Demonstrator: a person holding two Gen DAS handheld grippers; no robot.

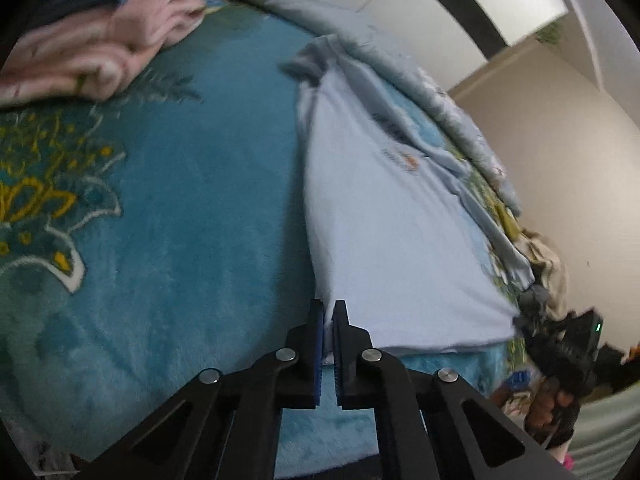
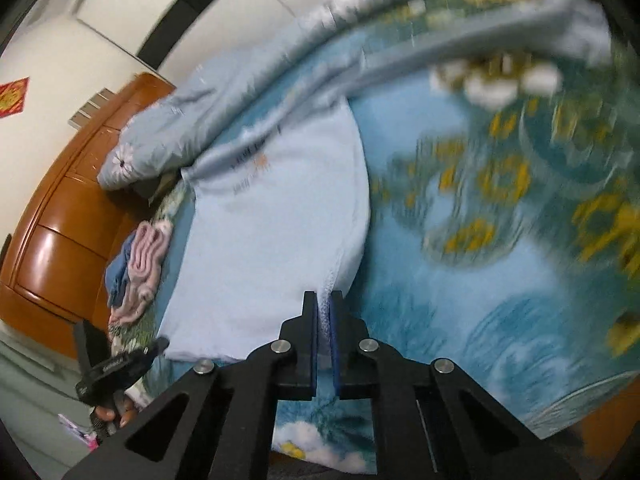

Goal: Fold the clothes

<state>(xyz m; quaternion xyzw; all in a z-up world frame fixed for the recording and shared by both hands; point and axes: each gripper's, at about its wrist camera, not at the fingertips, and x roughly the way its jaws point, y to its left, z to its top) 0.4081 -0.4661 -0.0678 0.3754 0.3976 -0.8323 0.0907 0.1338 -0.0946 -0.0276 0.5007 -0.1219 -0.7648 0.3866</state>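
A: T-shirt [image 1: 384,216] status: pale blue knit, soft and matte, laid flat on the bed, small print on the chest. Location?

B: It lies on the plush teal blanket [image 1: 192,208], its upper part tucked just under the edge of the light blue floral quilt [image 1: 408,68].

A: Claw states?

B: Left claw [image 1: 329,320]: clenched on the hem at one bottom corner, cloth pinched between the blue pads. Right claw [image 2: 323,308]: clenched on the hem at the opposite bottom corner, cloth likewise between the pads.

A: Surrounding materials?

B: Blanket is deep-pile fleece with yellow and white floral patterns. A crumpled pink garment [image 1: 116,40] lies near the bed edge, touching a blue garment [image 2: 118,272]. Beside the bed stands a glossy orange-brown wooden cabinet [image 2: 60,216] with curved panels.

A: Containers?

B: Cabinet is closed; contents cannot be told.
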